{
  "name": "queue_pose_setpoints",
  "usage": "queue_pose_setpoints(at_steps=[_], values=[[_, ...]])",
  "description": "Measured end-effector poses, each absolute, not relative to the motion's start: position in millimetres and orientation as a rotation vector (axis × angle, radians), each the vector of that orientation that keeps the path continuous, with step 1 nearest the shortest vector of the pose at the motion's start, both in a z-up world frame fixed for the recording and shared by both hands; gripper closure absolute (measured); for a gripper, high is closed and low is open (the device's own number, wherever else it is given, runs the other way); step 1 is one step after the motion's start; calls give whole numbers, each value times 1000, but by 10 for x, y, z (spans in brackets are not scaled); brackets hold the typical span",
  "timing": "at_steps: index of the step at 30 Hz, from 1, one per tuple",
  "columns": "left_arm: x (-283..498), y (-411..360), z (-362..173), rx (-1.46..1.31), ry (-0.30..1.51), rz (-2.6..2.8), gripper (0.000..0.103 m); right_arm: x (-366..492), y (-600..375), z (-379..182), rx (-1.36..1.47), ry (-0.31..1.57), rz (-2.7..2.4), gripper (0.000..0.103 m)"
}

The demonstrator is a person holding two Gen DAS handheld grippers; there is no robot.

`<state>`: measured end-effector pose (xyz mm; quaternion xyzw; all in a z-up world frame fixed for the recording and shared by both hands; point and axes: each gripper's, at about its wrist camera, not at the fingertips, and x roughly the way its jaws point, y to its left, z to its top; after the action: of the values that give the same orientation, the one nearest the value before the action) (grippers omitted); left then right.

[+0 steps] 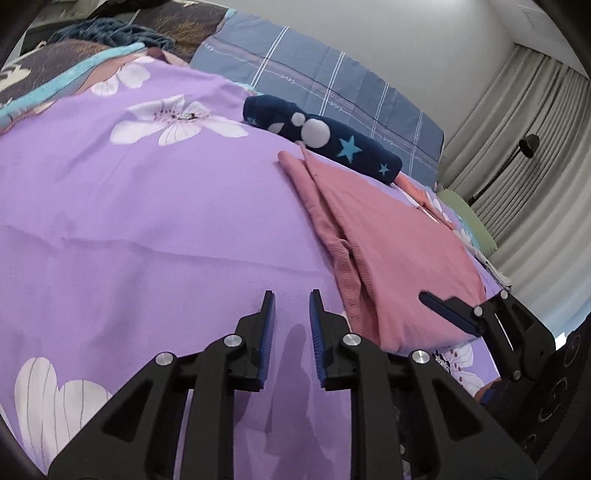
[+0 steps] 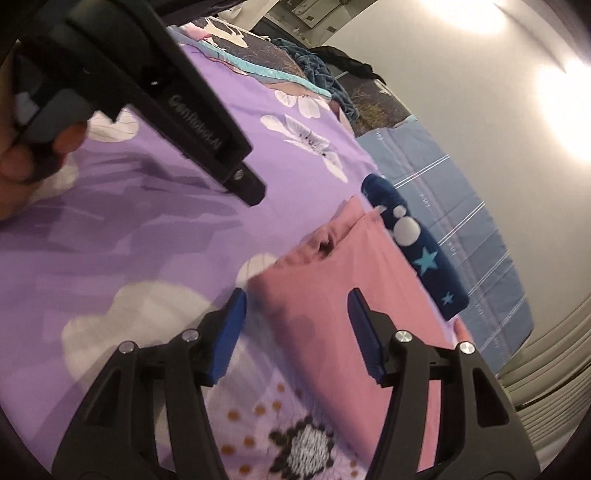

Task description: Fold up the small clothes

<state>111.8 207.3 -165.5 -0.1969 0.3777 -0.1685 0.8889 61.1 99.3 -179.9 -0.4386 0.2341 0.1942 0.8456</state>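
A pink garment [image 1: 391,254] lies folded flat on the purple flowered bedsheet [image 1: 147,221], with a stitched hem along its left side. Behind it lies a rolled navy cloth [image 1: 332,138] with stars and white dots. My left gripper [image 1: 292,299] hovers over bare sheet just left of the pink hem, its jaws a little apart with nothing between them. My right gripper [image 2: 297,299] stands open over the near corner of the pink garment [image 2: 332,277], and its pads do not press the cloth. Its fingers [image 1: 447,312] show at the garment's right edge.
A blue-grey plaid quilt [image 1: 332,85] lies behind the navy roll. A dark patterned blanket and a teal knit [image 1: 110,33] are heaped at the far left. Curtains [image 1: 535,166], a floor lamp [image 1: 528,144] and a green pillow [image 1: 469,221] are on the right. A hand [image 2: 22,162] holds the left gripper.
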Motion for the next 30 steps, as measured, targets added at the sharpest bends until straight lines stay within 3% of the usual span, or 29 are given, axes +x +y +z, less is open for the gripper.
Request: queue_pose_setpoints(at_steps=[2, 3, 7, 11, 16, 18, 20, 21, 23, 27, 30], values=[[1128, 2078, -1668, -420, 789, -360, 83, 684, 1040, -1833, -934, 513, 410, 95], [1122, 2088, -1671, -430, 787, -365, 83, 730, 1064, -1867, -940, 543, 415, 99], [1172, 2142, -1664, -476, 797, -389, 75, 599, 1041, -1717, -902, 495, 459, 99], [1499, 2026, -1557, -424, 853, -433, 67, 728, 973, -1762, -860, 573, 490, 99], [2286, 1828, -1587, -441, 965, -478, 66, 679, 982, -1732, -849, 545, 470, 99], [2594, 1735, -1616, -462, 980, -500, 57, 708, 956, -1709, -822, 564, 478, 99], [2897, 1664, -1640, -477, 974, -480, 57, 736, 940, -1693, -802, 582, 483, 99], [3010, 1643, -1642, -487, 962, -464, 62, 749, 934, -1689, -797, 585, 484, 99], [3188, 1599, -1645, -489, 964, -436, 96, 748, 941, -1682, -791, 588, 485, 99], [3149, 1585, -1491, -474, 875, -445, 96, 735, 883, -1463, -696, 557, 472, 99], [3164, 1569, -1707, -430, 926, -404, 94, 863, 869, -1550, -654, 661, 509, 99]])
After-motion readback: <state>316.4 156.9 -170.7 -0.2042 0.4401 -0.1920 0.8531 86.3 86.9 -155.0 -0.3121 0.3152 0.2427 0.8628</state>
